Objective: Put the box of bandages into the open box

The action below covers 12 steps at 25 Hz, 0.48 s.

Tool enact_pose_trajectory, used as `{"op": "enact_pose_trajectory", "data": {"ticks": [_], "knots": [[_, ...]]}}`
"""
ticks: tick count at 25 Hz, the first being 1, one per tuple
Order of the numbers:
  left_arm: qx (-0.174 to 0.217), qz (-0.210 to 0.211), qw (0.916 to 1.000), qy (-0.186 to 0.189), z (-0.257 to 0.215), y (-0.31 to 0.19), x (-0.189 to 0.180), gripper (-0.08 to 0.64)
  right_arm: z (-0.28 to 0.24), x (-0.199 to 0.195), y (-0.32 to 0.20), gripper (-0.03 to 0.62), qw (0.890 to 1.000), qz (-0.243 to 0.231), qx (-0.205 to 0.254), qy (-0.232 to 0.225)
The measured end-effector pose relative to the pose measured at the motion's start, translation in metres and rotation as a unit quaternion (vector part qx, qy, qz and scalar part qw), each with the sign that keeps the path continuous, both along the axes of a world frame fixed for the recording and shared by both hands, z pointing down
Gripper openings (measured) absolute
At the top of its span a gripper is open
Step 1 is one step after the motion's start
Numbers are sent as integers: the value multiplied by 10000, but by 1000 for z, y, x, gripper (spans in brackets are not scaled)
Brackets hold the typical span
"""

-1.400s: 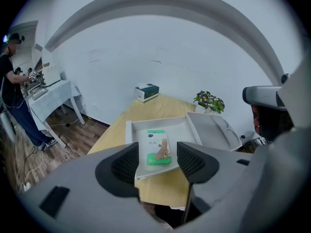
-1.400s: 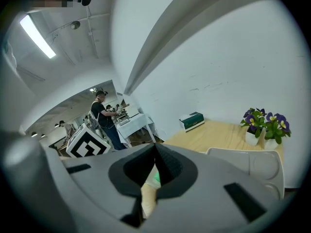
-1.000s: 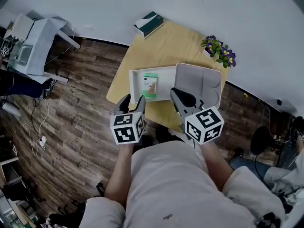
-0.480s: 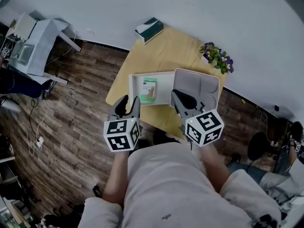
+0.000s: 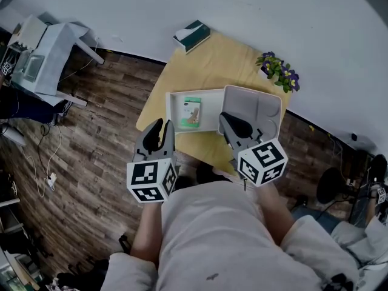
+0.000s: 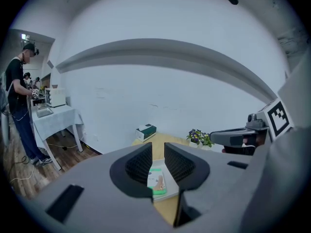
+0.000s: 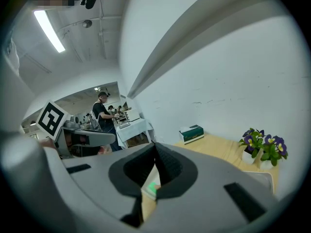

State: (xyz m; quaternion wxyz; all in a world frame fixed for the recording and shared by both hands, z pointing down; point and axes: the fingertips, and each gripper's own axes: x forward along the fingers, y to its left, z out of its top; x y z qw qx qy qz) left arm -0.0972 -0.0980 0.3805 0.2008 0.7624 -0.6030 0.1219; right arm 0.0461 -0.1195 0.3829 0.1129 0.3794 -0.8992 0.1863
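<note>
The green-and-white box of bandages (image 5: 192,110) lies flat in the left half of the open white box (image 5: 173,97) on the yellow table; the lid (image 5: 257,105) lies open to the right. My left gripper (image 5: 158,133) hovers near the table's front edge, short of the open box. Its jaws have just been closing, and a narrow gap with nothing in it remains. In the left gripper view the bandage box (image 6: 158,180) shows below that gripper (image 6: 158,148). My right gripper (image 5: 229,121) hangs over the lid's near edge, and its pads (image 7: 163,157) meet with nothing between them.
A dark green tissue box (image 5: 191,34) sits at the table's far corner and a pot of purple flowers (image 5: 279,68) at its right corner. A white-covered table (image 5: 45,47) stands on the wood floor at left, with a person (image 6: 19,110) beside it.
My left gripper has pulled back from the open box toward me and risen, with its jaws narrower than before. The bandage box stays where it lay, and the right gripper has hardly moved.
</note>
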Motion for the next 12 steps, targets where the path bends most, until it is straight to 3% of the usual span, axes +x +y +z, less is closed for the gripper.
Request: {"op": "enact_pose_trajectory", "data": {"ticks": [12], "knots": [[330, 29, 9994, -111, -23, 7, -2, 29, -6, -4, 4, 5, 9999, -16, 109, -44]]}}
